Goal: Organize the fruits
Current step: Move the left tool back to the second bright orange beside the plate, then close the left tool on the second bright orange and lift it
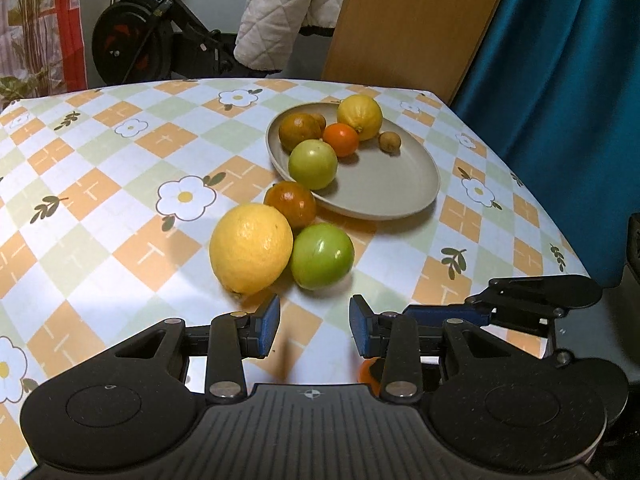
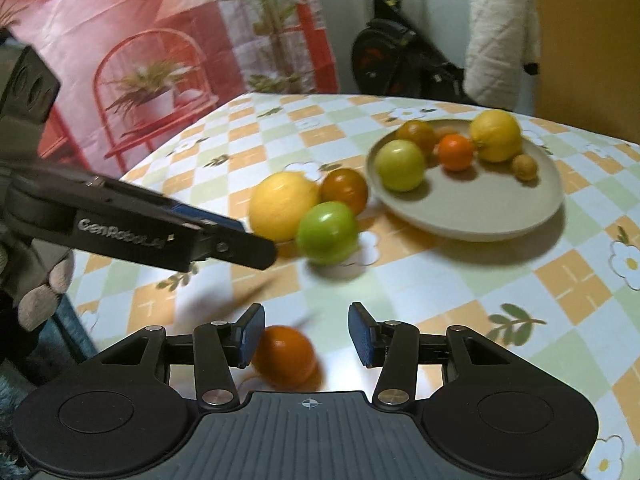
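A grey plate holds a lemon, a small orange, a green fruit, a brownish orange and a small brown fruit. In front of it on the cloth lie a big lemon, a green fruit and a brownish orange. My left gripper is open and empty, just short of that cluster. My right gripper is open around a blurred orange that sits beside its left pad, clear of the right pad.
The table has a checked flower cloth; its right edge and far edge are close to the plate. A wooden chair back, a teal curtain and an exercise bike stand behind. A gloved hand holds the left gripper.
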